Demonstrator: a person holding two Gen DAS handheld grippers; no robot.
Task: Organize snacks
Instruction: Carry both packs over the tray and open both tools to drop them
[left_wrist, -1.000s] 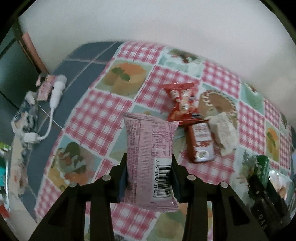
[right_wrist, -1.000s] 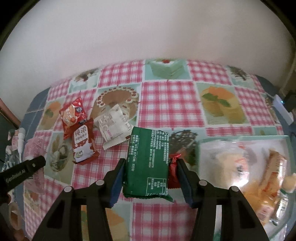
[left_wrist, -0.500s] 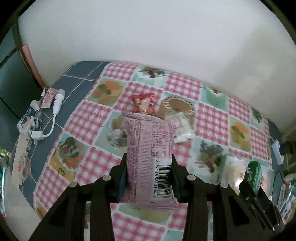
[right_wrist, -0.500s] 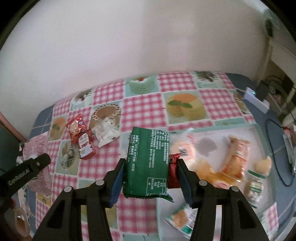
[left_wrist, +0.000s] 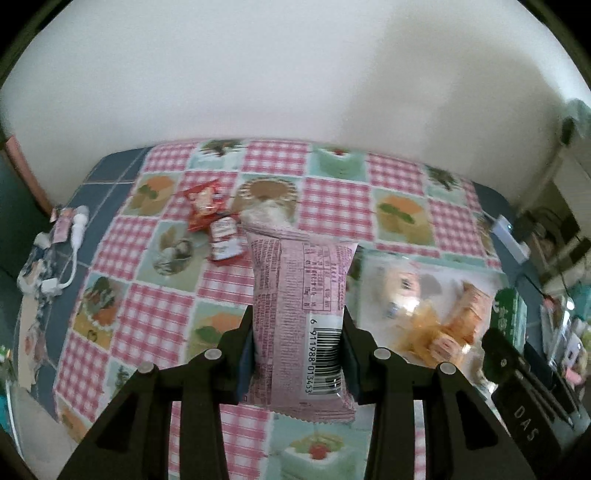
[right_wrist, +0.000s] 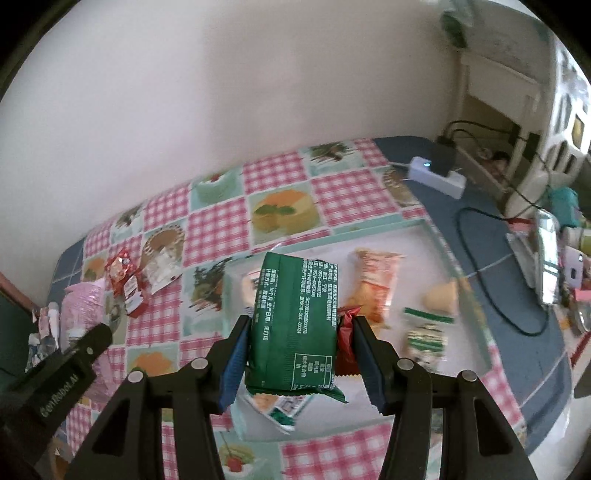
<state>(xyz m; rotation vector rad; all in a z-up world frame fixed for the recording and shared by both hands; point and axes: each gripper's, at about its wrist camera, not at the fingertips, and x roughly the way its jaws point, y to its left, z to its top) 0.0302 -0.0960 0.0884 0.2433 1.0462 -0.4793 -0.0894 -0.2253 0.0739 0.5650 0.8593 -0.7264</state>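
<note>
Left gripper (left_wrist: 298, 354) is clamped on a pink snack packet (left_wrist: 301, 314), barcode side facing the camera, packet standing upright between the jaws, held above the checkered tablecloth (left_wrist: 155, 302)

Right gripper (right_wrist: 297, 356) is clamped on a green snack packet (right_wrist: 293, 325), with a small red wrapper (right_wrist: 347, 332) pinched in beside it against the right finger. Both are held above the clear tray (right_wrist: 458, 273)

Tray sits on the right part of the table; in the right wrist view it contains an orange packet (right_wrist: 375, 284), a yellowish wrapped piece (right_wrist: 441, 297), a green-and-white packet (right_wrist: 424, 339) and another green-and-white packet (right_wrist: 273, 406) directly under the gripper

Loose snacks on the cloth, well apart from the tray: red packet (left_wrist: 203, 206), a smaller red-and-white packet (left_wrist: 225, 240) just beside it, and a white crumpled packet (left_wrist: 266, 216) next to those, partly hidden behind the pink one in the left wrist view

Off the cloth: white charger with cable (left_wrist: 75, 236) on the left edge of the blue table (left_wrist: 107, 181), white power strip (right_wrist: 437, 175) at the far right corner

The right tool shows in the left wrist view at lower right, the green packet visible there too
</note>
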